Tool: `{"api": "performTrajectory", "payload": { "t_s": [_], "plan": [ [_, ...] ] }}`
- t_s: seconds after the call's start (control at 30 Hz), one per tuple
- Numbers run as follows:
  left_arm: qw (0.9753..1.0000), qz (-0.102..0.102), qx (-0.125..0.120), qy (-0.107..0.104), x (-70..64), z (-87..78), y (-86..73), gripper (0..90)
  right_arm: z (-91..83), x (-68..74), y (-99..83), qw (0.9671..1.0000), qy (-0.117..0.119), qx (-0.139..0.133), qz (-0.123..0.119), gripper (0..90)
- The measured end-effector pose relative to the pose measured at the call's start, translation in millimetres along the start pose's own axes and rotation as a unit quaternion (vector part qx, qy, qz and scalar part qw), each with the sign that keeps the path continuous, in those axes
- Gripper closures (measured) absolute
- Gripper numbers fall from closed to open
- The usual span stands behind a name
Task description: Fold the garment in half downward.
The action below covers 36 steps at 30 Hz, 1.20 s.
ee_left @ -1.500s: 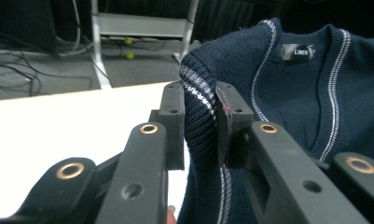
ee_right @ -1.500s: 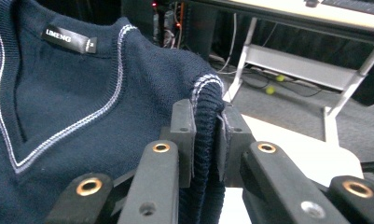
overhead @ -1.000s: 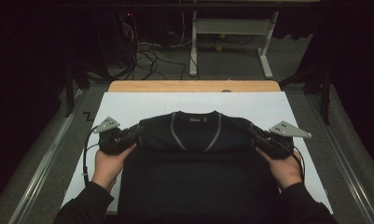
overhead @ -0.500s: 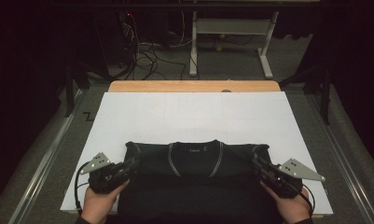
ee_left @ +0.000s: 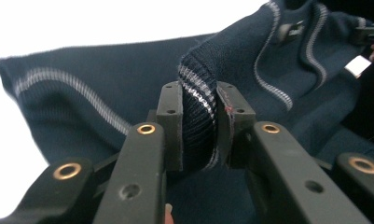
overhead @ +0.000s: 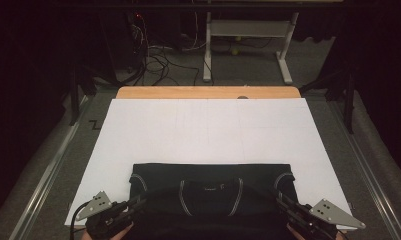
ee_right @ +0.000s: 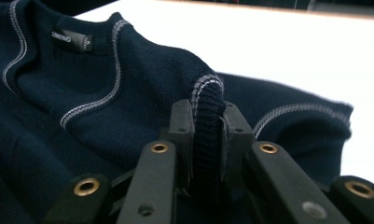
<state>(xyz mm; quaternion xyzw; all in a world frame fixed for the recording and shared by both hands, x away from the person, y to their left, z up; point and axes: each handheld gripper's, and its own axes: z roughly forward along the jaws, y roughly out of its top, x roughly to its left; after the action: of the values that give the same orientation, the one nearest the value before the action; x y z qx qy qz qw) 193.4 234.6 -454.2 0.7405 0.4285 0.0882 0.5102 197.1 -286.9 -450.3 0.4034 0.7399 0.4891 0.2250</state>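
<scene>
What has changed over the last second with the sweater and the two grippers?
Both grippers, left gripper and right gripper, have drawn the dark sweater back toward the person's edge of the white table cover, so more of the cover is bare beyond it. The hands have slid mostly out at the bottom. Unchanged: each gripper stays clamped on a ribbed edge of the sweater, neckline facing up.
</scene>
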Motion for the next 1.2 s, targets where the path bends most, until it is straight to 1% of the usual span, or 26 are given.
{"api": "performTrajectory", "payload": {
  "t_s": [0.03,0.07,0.1,0.17,0.2,0.23,0.27,0.3,0.33,0.37,0.43,0.47,0.5,0.6,0.7,0.73,0.77,0.8,0.83,0.87,0.93,1.0,1.03,1.07,1.13,1.2],
  "plan": [
    [1.0000,-0.005,0.006,0.002,1.4,1.8,-1.1,70.3,0.0,0.0,0.0,1.0000,0.000,0.000,0.000,78.6],
    [0.9997,-0.011,0.020,0.005,4.6,5.7,-2.4,70.2,1.0,-0.5,-1.0,1.0000,-0.001,0.006,0.003,78.5],
    [0.9995,-0.013,0.029,0.009,6.3,8.6,-3.4,69.8,3.3,-1.8,-2.4,0.9998,-0.003,0.017,0.003,77.9],
    [0.9980,-0.020,0.058,0.015,12.3,15.9,-6.4,68.9,7.6,-3.6,-4.3,0.9994,-0.006,0.034,0.007,76.9],
    [0.9968,-0.026,0.073,0.018,15.2,19.4,-8.5,68.6,10.4,-4.4,-5.5,0.9990,-0.009,0.044,0.007,75.8],
    [0.9961,-0.027,0.081,0.021,16.6,21.0,-9.6,67.3,13.8,-5.3,-6.9,0.9981,-0.013,0.059,0.007,73.0],
    [0.9954,-0.031,0.087,0.024,17.7,22.7,-10.6,65.4,16.2,-6.0,-7.9,0.9975,-0.015,0.068,0.007,69.5],
    [0.9953,-0.033,0.087,0.027,18.5,23.2,-11.0,62.4,18.2,-6.2,-9.0,0.9966,-0.020,0.079,0.012,65.8],
    [0.9957,-0.030,0.082,0.031,18.9,22.6,-10.5,58.1,19.1,-7.1,-9.6,0.9964,-0.023,0.080,0.014,61.7],
    [0.9960,-0.027,0.075,0.039,18.8,21.5,-9.5,52.5,18.3,-8.0,-9.3,0.9966,-0.023,0.077,0.015,58.7],
    [0.9960,-0.018,0.064,0.060,18.7,19.0,-6.9,42.0,15.9,-9.5,-7.9,0.9973,-0.025,0.065,0.023,53.3],
    [0.9959,-0.015,0.056,0.070,19.2,17.3,-5.7,38.8,14.6,-9.9,-7.4,0.9976,-0.025,0.060,0.026,51.7],
    [0.9960,-0.014,0.051,0.073,20.0,16.3,-5.2,36.4,13.5,-11.2,-6.8,0.9981,-0.024,0.049,0.027,49.3],
    [0.9961,-0.021,0.034,0.079,24.3,13.4,-3.6,32.9,10.9,-13.5,-4.6,0.9986,-0.031,0.033,0.027,45.5],
    [0.9958,-0.016,0.028,0.085,30.7,15.8,0.5,30.7,12.0,-18.6,-2.1,0.9983,-0.046,0.028,0.025,43.2],
    [0.9953,-0.012,0.029,0.092,33.5,17.6,2.9,29.3,15.7,-23.5,-0.5,0.9976,-0.056,0.030,0.026,41.7],
    [0.9944,-0.008,0.029,0.101,36.5,19.9,5.6,28.9,18.0,-26.4,0.9,0.9973,-0.061,0.031,0.027,40.6],
    [0.9935,-0.007,0.029,0.109,40.1,22.5,8.9,28.9,18.0,-26.4,0.9,0.9973,-0.061,0.031,0.027,40.6],
    [0.9926,-0.008,0.029,0.118,44.2,25.2,12.8,28.8,20.5,-29.4,2.6,0.9970,-0.065,0.030,0.031,40.0],
    [0.9920,-0.012,0.028,0.122,48.7,27.7,17.2,26.7,23.2,-32.8,5.0,0.9966,-0.069,0.029,0.032,38.9],
    [0.9918,-0.024,0.022,0.123,56.6,32.2,25.8,24.3,29.1,-38.8,10.6,0.9958,-0.082,0.024,0.034,37.0],
    [0.9919,-0.025,0.021,0.123,63.0,39.2,34.9,22.7,35.9,-44.9,16.5,0.9951,-0.089,0.022,0.037,36.4],
    [0.9920,-0.027,0.029,0.120,66.1,44.0,39.4,19.9,39.5,-48.1,19.6,0.9945,-0.093,0.021,0.043,35.6],
    [0.9923,-0.030,0.031,0.117,69.1,48.6,42.8,17.5,43.7,-52.3,23.0,0.9942,-0.096,0.020,0.044,34.7],
    [0.9925,-0.039,0.036,0.110,75.6,57.2,46.9,17.1,53.2,-59.2,28.4,0.9929,-0.106,0.026,0.048,31.6],
    [0.9912,-0.047,0.051,0.113,81.0,64.3,47.1,17.1,62.6,-65.1,31.6,0.9908,-0.119,0.037,0.052,29.1]
  ]
}}
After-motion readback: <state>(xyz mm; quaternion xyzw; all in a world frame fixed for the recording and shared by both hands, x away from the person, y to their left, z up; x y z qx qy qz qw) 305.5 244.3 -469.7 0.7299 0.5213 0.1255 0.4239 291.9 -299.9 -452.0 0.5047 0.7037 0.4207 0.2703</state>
